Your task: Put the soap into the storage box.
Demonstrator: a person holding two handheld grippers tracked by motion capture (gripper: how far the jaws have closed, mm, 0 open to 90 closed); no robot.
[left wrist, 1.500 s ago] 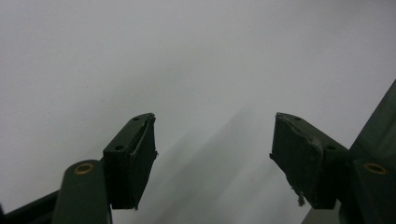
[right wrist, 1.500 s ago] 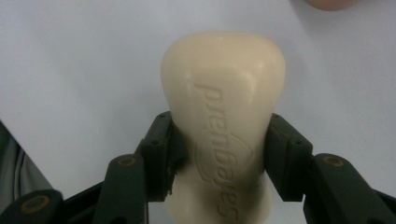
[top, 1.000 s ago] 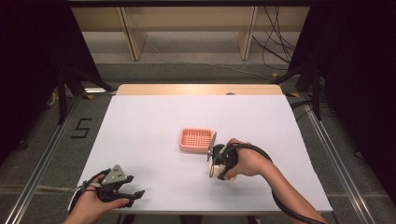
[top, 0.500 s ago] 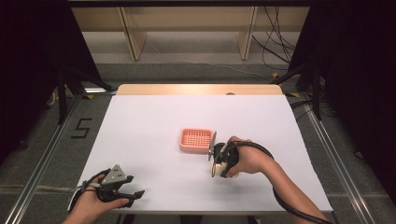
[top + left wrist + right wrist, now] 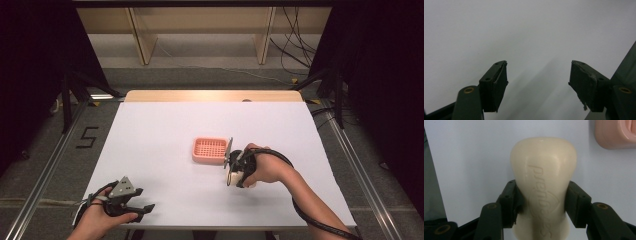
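A cream bar of soap [image 5: 543, 185] with raised lettering sits between the jaws of my right gripper [image 5: 541, 202], which is shut on its narrow middle. In the high view the right gripper [image 5: 234, 176] points down at the white table, just right of and nearer than a pink slotted soap dish [image 5: 210, 150]; the soap [image 5: 233, 178] shows pale under the hand. A corner of the pink dish [image 5: 615, 135] appears at the upper right of the right gripper view. My left gripper [image 5: 142, 210] rests at the table's near left, jaws wide apart with nothing between them [image 5: 537, 82].
The white table [image 5: 165, 130] spreads around both hands, with a wooden strip [image 5: 210, 96] along its far edge. Wooden shelf legs and dark cables stand on the floor beyond. A floor marking "5" [image 5: 86, 136] lies to the left.
The right hand with the soap has shifted slightly; the left gripper has stayed put.
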